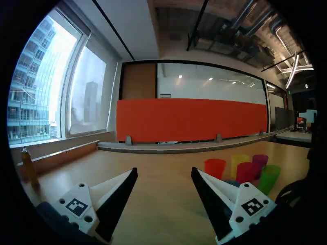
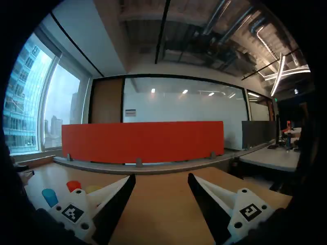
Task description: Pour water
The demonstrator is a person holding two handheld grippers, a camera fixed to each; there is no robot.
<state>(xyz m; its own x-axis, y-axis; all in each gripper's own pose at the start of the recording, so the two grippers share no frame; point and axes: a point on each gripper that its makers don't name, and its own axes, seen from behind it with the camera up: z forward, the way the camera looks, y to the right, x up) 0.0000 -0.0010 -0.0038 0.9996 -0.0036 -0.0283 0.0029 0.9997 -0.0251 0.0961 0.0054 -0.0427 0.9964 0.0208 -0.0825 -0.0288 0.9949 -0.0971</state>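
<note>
Left gripper view: left gripper [image 1: 164, 169] is spread wide and empty over the wooden desk [image 1: 163, 212]. Coloured cups [image 1: 245, 171] stand bunched ahead to its right. A slim bottle [image 1: 28, 165] is well apart at the left, by the window ledge. Judgement: the cups are probably light, thin-walled and easy to tip, so grip one mid-wall, gently. The bottle is likely stiffer; take it at the body. Open desk lies between them.

Right gripper view: right gripper [image 2: 161, 175] is also wide, holding nothing. Blue cup [image 2: 50, 197] and red cup [image 2: 73, 185] sit beside its left finger. The desk is bare up to the orange divider [image 2: 143, 141], and its edge drops off at right.
</note>
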